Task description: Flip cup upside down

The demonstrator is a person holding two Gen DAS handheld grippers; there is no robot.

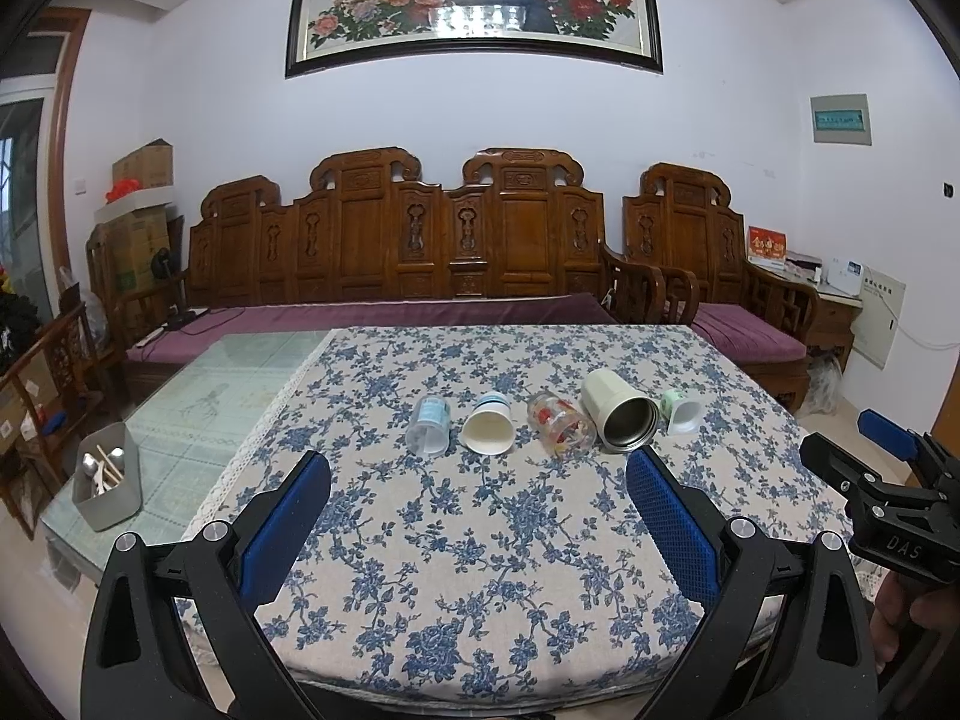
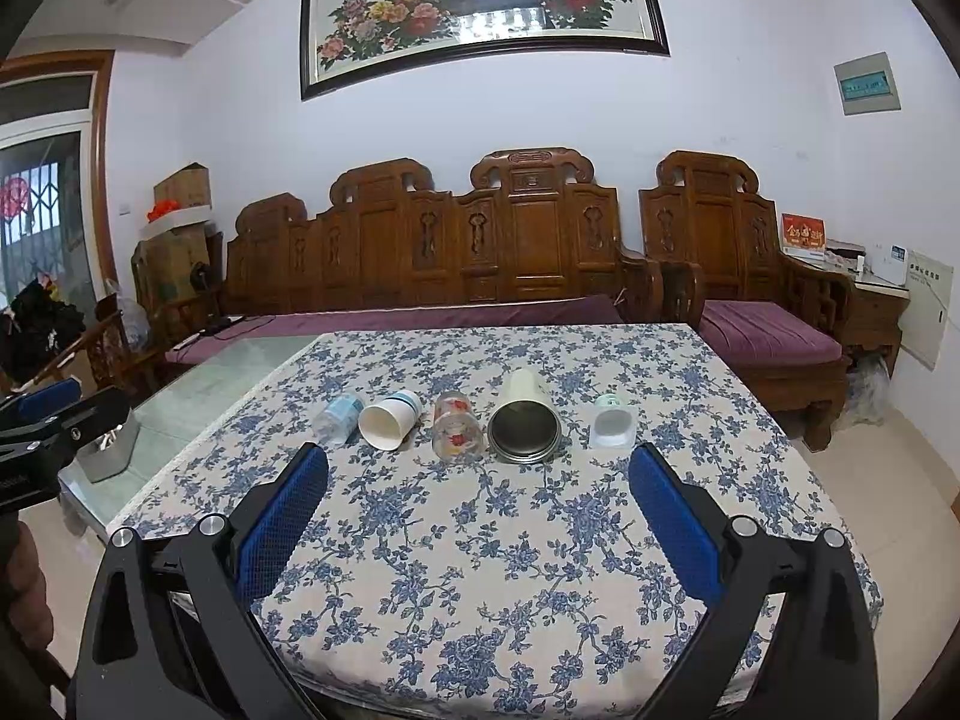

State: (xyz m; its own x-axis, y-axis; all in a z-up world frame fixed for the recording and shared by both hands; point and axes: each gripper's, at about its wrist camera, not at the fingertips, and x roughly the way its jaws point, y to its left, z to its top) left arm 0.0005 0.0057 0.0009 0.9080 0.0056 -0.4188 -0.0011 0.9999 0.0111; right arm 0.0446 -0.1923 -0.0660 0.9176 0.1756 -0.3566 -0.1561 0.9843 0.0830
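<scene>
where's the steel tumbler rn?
The steel tumbler lies on its side, mouth toward the cameras, fourth from the left in the row, between the floral glass and small green-white cup.

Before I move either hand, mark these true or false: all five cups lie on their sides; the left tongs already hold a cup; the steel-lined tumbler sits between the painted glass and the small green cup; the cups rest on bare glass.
1. All five cups lie on their sides. True.
2. The left tongs hold a cup. False: both they and the right tongs are open and empty.
3. The steel-lined tumbler lies between the painted glass and the small green cup. True.
4. The cups rest on bare glass. False: they lie on the floral tablecloth.
</scene>
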